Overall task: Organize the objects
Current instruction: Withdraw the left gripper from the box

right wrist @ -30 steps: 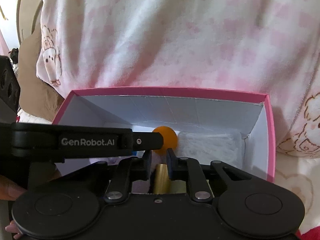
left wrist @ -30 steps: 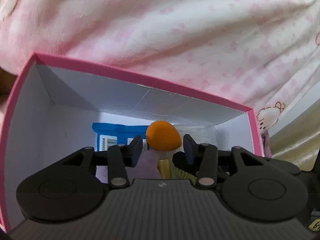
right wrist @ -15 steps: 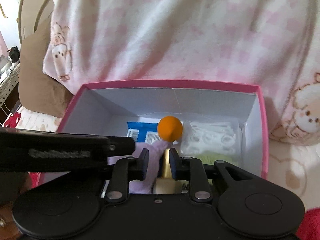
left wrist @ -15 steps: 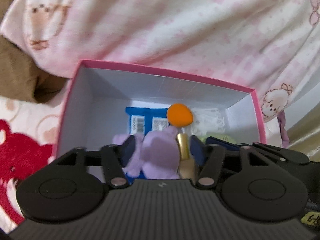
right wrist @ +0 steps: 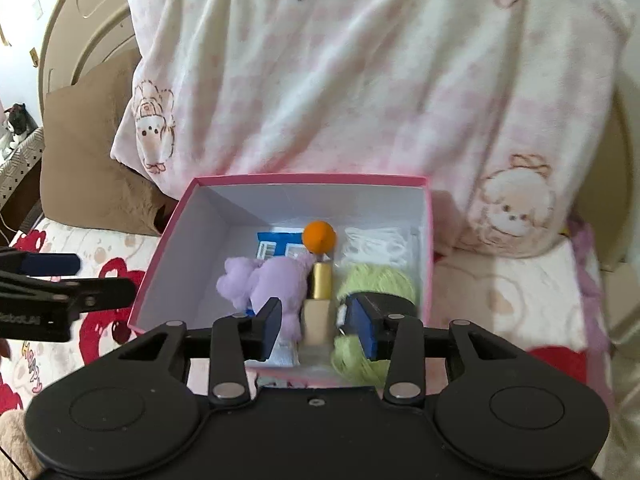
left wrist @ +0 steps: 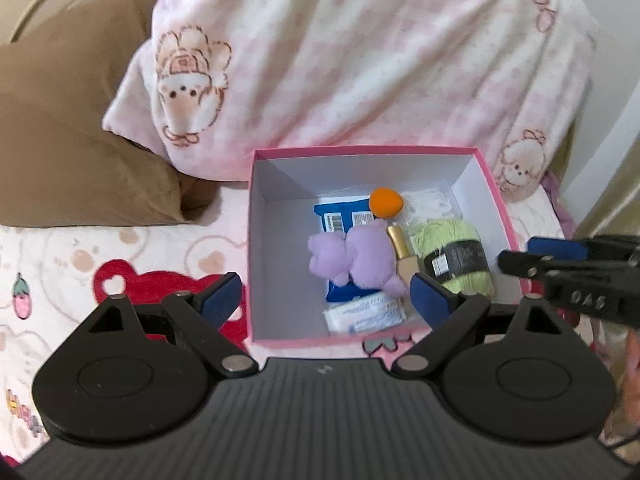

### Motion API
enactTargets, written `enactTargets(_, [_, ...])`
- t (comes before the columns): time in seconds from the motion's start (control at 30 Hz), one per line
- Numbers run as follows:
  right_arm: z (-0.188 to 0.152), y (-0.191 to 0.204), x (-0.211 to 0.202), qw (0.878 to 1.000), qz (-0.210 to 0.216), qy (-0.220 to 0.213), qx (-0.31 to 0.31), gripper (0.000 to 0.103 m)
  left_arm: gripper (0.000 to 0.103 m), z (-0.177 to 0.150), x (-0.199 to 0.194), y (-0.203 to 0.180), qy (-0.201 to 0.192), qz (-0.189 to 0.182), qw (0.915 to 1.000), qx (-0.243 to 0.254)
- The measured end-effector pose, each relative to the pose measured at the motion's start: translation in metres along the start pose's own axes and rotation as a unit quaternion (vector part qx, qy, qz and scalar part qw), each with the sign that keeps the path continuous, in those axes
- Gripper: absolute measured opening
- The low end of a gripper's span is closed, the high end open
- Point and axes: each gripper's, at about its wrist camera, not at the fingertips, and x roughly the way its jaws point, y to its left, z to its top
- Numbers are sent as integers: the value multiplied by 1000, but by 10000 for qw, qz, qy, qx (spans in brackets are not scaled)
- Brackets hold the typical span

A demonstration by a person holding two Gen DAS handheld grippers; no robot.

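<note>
A pink box (left wrist: 360,151) with white walls sits on the bed. In it lie a purple plush (left wrist: 356,256), a gold-capped bottle (left wrist: 402,248), an orange egg-shaped sponge (left wrist: 386,202), green yarn (left wrist: 452,248), a blue packet (left wrist: 340,216) and a white packet (left wrist: 364,314). My left gripper (left wrist: 326,296) hovers above the box's near side, its jaws opening wide with nothing gripped. My right gripper (right wrist: 318,322) hangs above the bottle (right wrist: 320,292) and plush (right wrist: 272,280), its jaws opening and its pads off the bottle. Each gripper shows at the edge of the other's view.
A pink checked blanket (right wrist: 360,80) with bear prints is heaped right behind the box (right wrist: 312,178). A brown pillow (left wrist: 72,152) lies to the left. The sheet (left wrist: 120,256) with red bears spreads around the box.
Both grippers rose and drew back from inside the box. The left one let go of the purple plush, the right one let go of the gold bottle, and both jaws widened.
</note>
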Motion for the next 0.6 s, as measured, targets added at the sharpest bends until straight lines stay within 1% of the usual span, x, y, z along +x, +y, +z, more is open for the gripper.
enactTargets(0.17, [-12, 8, -26, 9997, -177, 98, -131, 50, 92, -17, -31, 3, 1, 69, 9999, 98])
enactTargets(0.3, [-22, 14, -44, 9998, -143, 80, -97, 52, 92, -33, -50, 4, 20, 22, 10000, 36])
enactTargets(0.4, [-31, 19, -58, 9997, -195, 17, -141, 56, 92, -44, -65, 5, 7, -5, 10000, 53])
enactTargets(0.53, [-42, 23, -73, 9997, -231, -11, -122, 59, 93, -57, -80, 9, 32, -45, 10000, -3])
enactTargets(0.6, [-48, 25, -79, 9996, -255, -5, -97, 63, 93, -63, -86, 9, 33, -9, 10000, 57])
